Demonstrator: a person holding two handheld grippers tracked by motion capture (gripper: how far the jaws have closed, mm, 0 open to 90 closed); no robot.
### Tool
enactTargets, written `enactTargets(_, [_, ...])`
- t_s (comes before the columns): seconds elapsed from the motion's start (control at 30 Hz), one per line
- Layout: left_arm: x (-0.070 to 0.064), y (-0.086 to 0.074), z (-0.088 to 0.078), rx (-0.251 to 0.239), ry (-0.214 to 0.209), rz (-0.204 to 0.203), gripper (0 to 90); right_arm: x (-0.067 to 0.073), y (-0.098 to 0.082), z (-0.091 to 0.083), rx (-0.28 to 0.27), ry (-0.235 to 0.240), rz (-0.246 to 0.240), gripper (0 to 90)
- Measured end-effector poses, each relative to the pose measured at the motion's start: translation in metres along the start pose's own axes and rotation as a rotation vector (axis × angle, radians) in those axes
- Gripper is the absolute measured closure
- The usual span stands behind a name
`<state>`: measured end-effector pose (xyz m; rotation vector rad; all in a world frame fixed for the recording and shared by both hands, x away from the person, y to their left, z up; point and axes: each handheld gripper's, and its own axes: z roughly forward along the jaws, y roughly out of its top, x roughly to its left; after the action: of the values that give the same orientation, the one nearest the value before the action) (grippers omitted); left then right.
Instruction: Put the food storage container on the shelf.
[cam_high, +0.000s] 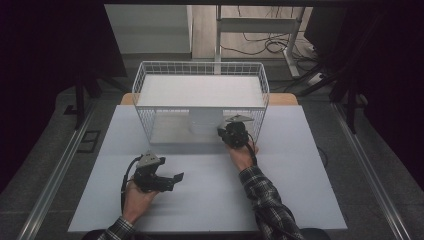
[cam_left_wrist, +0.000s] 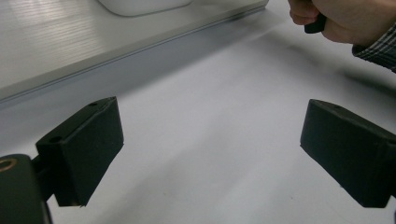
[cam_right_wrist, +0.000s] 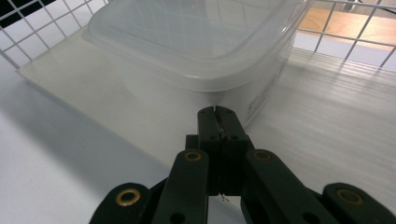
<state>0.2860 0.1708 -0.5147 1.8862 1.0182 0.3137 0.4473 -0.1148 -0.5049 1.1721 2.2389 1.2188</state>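
A translucent plastic container (cam_right_wrist: 196, 42) with a lid stands on the white floor board of a white wire basket (cam_high: 145, 85); in the high view the container (cam_high: 204, 121) sits under the basket's upper shelf. My right gripper (cam_right_wrist: 216, 112) is shut with nothing between its jaws, its tips just in front of the container's lower wall; I cannot tell whether they touch it. In the high view the right gripper (cam_high: 225, 132) is at the basket's open front. My left gripper (cam_left_wrist: 210, 154) is open over the bare table, jaws wide apart; the left gripper (cam_high: 172, 179) lies at the front left.
The pale table (cam_high: 210, 200) runs wide around both hands. The basket's floor board (cam_left_wrist: 56, 51) has a low front edge. Wire walls (cam_right_wrist: 345, 28) close the basket's sides and back. The person's right hand (cam_left_wrist: 341, 18) shows at the top right of the left gripper view.
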Motion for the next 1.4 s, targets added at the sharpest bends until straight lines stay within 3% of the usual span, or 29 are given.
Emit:
enactTargets(0.3, [0.001, -0.001, -0.001, -0.001, 0.004, 0.003, 4.7, -0.001, 0.002, -0.001, -0.017, -0.023, 0.004, 89.3])
enactTargets(0.43, [0.002, -0.001, -0.002, -0.007, 0.017, 0.028, 4.0, 0.005, 0.001, -0.008, -0.034, -0.006, -0.034, 87.0])
enactTargets(0.53, [0.003, -0.003, -0.003, -0.006, 0.022, 0.038, 3.0, 0.007, 0.001, -0.011, -0.035, 0.011, -0.039, 79.1])
enactTargets(0.57, [0.003, -0.003, -0.002, -0.004, 0.026, 0.043, 2.1, 0.008, -0.001, -0.012, -0.025, 0.026, -0.042, 69.4])
enactTargets(0.63, [0.004, -0.005, -0.001, 0.001, 0.03, 0.049, 1.5, 0.009, -0.002, -0.014, -0.026, 0.024, -0.052, 60.2])
enactTargets(0.67, [0.004, -0.005, -0.001, 0.001, 0.03, 0.049, 1.4, 0.009, -0.002, -0.014, -0.026, 0.024, -0.052, 60.2])
enactTargets(0.7, [0.005, -0.005, 0.0, 0.008, 0.034, 0.054, 1.2, 0.01, -0.004, -0.016, -0.012, 0.035, -0.055, 51.1])
enactTargets(0.77, [0.004, -0.006, 0.001, 0.015, 0.038, 0.061, 1.1, 0.01, -0.004, -0.017, -0.011, 0.034, -0.06, 48.0])
enactTargets(0.83, [0.004, -0.007, 0.004, 0.029, 0.039, 0.071, 0.6, 0.01, -0.006, -0.02, 0.002, 0.045, -0.059, 38.0])
enactTargets(1.0, [0.004, -0.008, 0.005, 0.03, 0.02, 0.072, 0.0, 0.008, -0.009, -0.027, 0.004, 0.054, -0.055, 27.2])
enactTargets(1.4, [0.005, -0.009, 0.006, 0.033, 0.038, 0.069, 0.1, 0.014, -0.014, -0.041, 0.013, 0.077, -0.086, 13.1])
